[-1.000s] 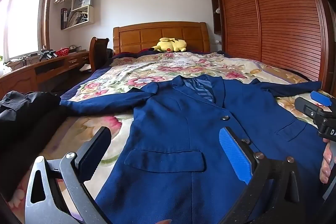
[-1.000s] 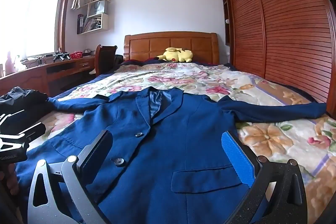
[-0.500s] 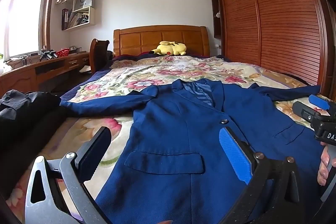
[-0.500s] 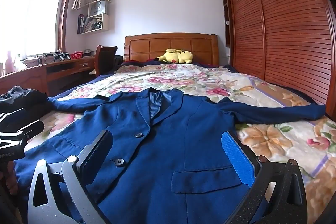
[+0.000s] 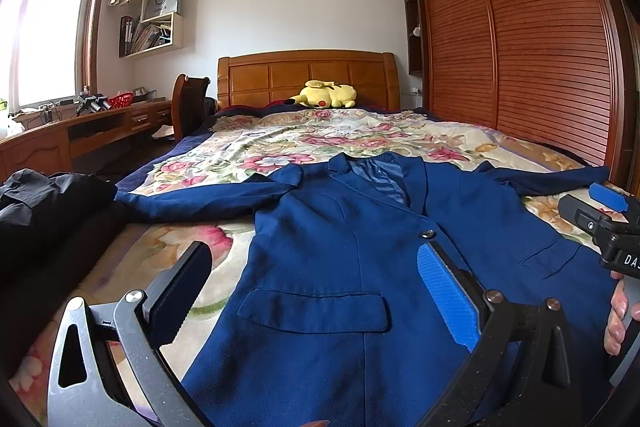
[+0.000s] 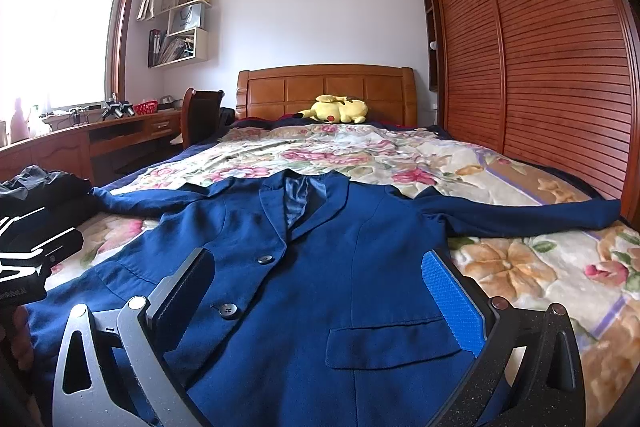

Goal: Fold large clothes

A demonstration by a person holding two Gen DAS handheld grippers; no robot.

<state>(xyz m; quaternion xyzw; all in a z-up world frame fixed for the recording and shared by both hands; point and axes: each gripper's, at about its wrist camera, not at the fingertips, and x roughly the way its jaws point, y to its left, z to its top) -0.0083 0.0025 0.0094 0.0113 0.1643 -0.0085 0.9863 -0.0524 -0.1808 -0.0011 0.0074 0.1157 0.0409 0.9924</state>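
Both of our hand-held grippers hang above the near hem of the blue jacket (image 5: 344,259), and each is spread wide with nothing between its fingers. We see the left hand-held gripper (image 5: 314,291) over the jacket's left flap pocket (image 5: 314,311), one finger dark and the other faced with a blue pad (image 5: 444,299). Our right hand-held gripper (image 6: 318,289) sits released over the right half of the jacket, near the other flap pocket (image 6: 394,343) and two dark buttons (image 6: 228,310). In the left view its body shows at the right edge, with fingertips of our hand (image 5: 618,319) curled on its grip. We find the jacket lying face up and spread flat on the floral bedspread (image 6: 360,155) of the bed, collar toward the far headboard (image 6: 324,87), buttoned at the front, its sleeves stretched out left and right. At the left near edge of the bed lies a heap of black clothing (image 5: 44,203). Far off, a yellow plush toy (image 6: 334,109) rests by the headboard; a wooden desk (image 6: 100,135) stands along the left wall under the window, and slatted wardrobe doors (image 6: 540,67) fill the right side.
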